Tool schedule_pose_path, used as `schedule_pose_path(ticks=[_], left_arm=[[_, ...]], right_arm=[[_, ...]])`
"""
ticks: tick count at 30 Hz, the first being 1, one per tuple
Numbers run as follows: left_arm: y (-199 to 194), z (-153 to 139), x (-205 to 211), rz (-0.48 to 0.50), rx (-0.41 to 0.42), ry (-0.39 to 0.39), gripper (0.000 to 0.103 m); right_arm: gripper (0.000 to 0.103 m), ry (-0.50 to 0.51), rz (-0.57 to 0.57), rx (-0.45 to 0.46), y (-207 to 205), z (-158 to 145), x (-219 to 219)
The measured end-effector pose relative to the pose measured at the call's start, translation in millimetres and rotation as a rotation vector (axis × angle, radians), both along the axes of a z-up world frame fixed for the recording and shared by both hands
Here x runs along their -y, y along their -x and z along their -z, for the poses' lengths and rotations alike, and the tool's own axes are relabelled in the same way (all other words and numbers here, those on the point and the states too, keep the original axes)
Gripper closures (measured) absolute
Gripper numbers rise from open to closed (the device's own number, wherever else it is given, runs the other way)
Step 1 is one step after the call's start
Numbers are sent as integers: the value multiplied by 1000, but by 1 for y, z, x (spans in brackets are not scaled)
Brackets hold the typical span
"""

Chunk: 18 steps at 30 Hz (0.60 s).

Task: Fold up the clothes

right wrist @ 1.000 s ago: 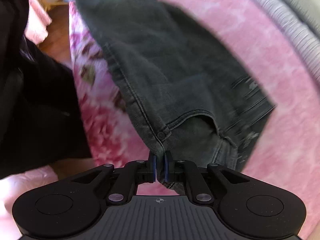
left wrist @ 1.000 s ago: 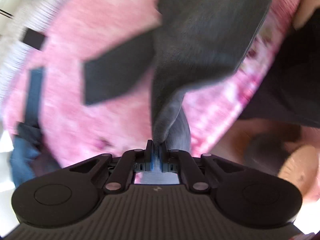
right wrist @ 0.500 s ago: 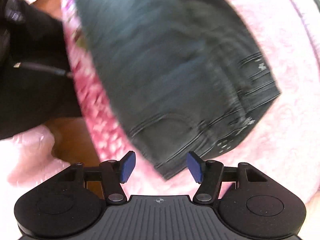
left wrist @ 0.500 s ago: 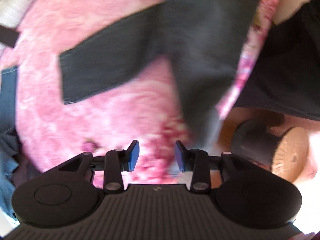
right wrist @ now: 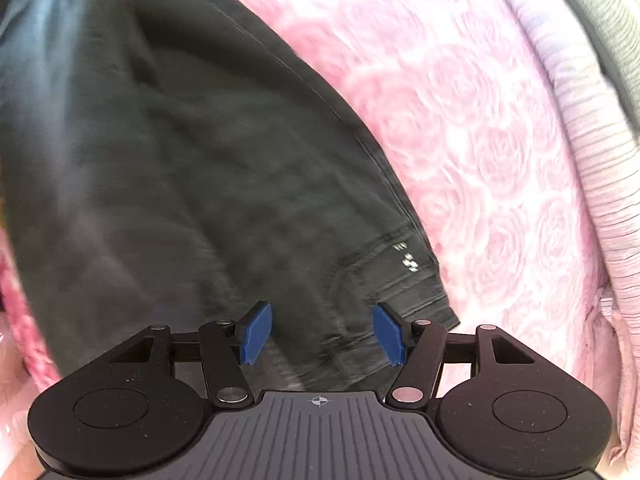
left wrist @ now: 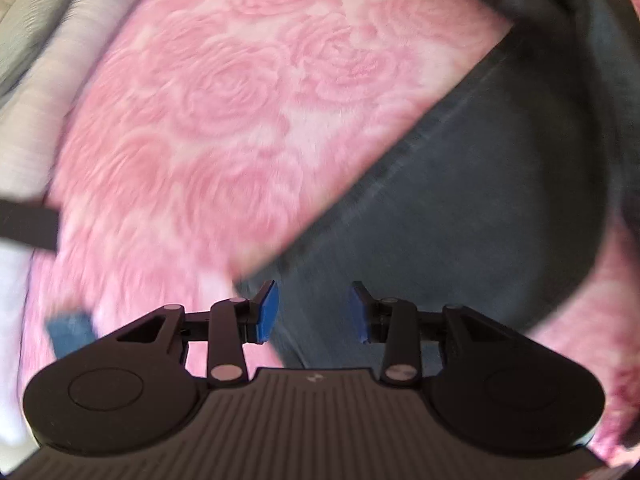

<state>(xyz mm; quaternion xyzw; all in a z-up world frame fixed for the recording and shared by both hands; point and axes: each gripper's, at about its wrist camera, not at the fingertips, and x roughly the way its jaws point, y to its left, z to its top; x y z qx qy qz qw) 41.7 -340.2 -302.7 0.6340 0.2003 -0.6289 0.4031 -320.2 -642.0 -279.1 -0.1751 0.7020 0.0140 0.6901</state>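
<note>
— Pink rose-patterned blanket (left wrist: pixel 248 92) underneath, soft and wide enough for spreading clothes flat. Striped bedding (right wrist: pixel 592 168) along the far edge.

— And the dark jeans (right wrist: pixel 180 168)?

— Lying on the blanket, spread out, waistband end with pocket stitching nearest the right gripper (right wrist: pixel 318 334). Seen from the left wrist too, as a dark grey stretch (left wrist: pixel 480 184) running from under the left gripper (left wrist: pixel 312 312) toward the upper right.

— Held by anything?

— No. Left gripper spread partway, blue pads (left wrist: pixel 267 312) apart, only cloth below and nothing pinched. Right gripper spread wider, pads (right wrist: pixel 256 332) clear of the denim, hovering just above the waistband area.

— Why spread like that?

— Probably for reaching a fresh edge: both pointing steeply down at the cloth, jaws ready for a new pinch. Right one wide, likely because of the thick waistband seam.

— Anything else around?

— Dark strap-like strip (left wrist: pixel 28 226) at the left edge, small blue scrap of cloth (left wrist: pixel 70 330) near the left gripper's body; too blurred for more.

— Stage of the fold?

— Judging by the flat lie, jeans laid out, next fold not yet begun. Denim heavy and stiff, so a firm pinch on a seam looks wise.
</note>
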Motion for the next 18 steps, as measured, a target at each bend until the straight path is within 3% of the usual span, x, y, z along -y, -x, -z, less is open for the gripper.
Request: schedule_pose_path(ticks=[3, 9, 14, 18], left_arm=[[-5, 24, 23, 74, -4, -60, 69], [-12, 41, 32, 190, -17, -135, 58], [-3, 46, 38, 280, -15, -228, 76], [0, 49, 43, 290, -2, -270, 81]], right_arm=[[43, -19, -22, -29, -5, 19, 38], [43, -59, -75, -4, -23, 48, 99], [43, -114, -137, -4, -41, 68, 122], [43, -179, -117, -5, -50, 81, 131]])
